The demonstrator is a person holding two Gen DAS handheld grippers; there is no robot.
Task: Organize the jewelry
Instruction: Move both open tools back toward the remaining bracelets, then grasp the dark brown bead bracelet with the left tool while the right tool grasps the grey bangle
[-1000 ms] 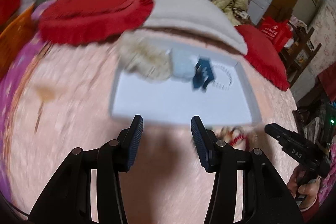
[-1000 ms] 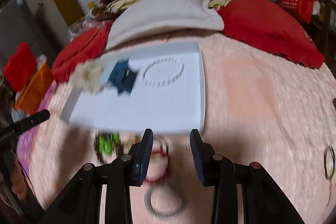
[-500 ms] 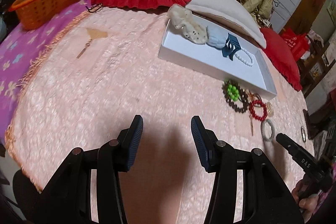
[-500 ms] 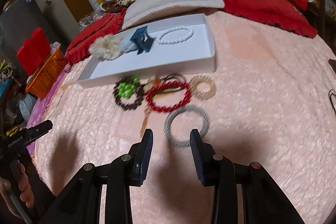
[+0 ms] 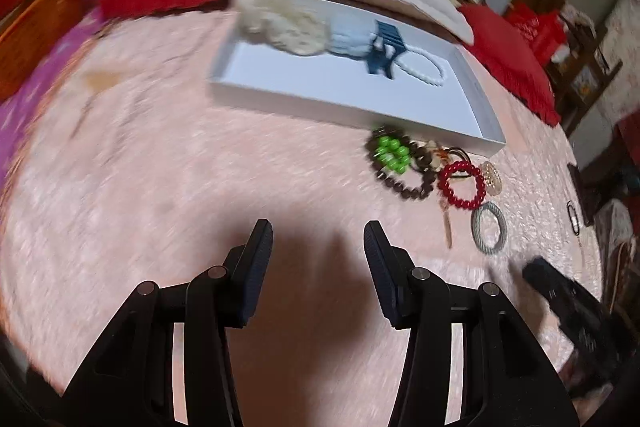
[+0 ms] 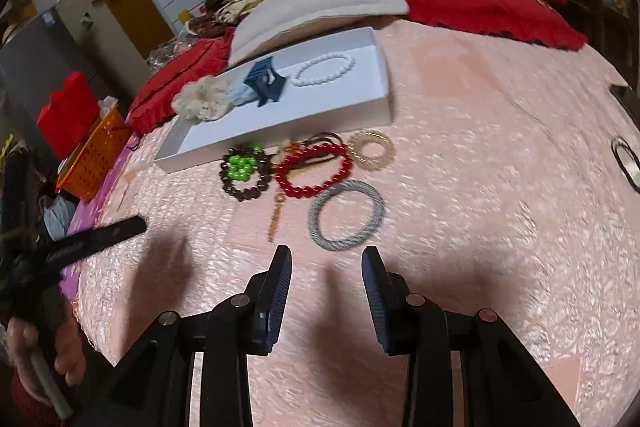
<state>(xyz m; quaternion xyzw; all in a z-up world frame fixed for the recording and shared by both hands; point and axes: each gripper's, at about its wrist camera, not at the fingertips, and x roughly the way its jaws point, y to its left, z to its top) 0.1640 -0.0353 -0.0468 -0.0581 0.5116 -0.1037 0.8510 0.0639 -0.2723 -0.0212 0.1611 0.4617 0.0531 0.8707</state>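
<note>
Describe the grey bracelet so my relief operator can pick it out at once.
Find the white tray on the pink bedspread; a cluster of bracelets lies just outside its near wall. The grey bracelet is the cluster's piece farthest from the tray, directly ahead of the right hand-held gripper. Unlike the red beaded bracelet beside it, it is a plain woven-looking ring without beads.

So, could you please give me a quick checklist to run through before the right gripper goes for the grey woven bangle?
1. Right gripper empty, jaws apart: ok.
2. Grey woven bangle lying flat on the pink bedspread, clear of other pieces: ok.
3. Red bead bracelet apart from the bangle: cannot tell, they look close.
4. Shallow white box has bare floor left: ok.
5. Left gripper empty and away from the bangle: ok.
</note>
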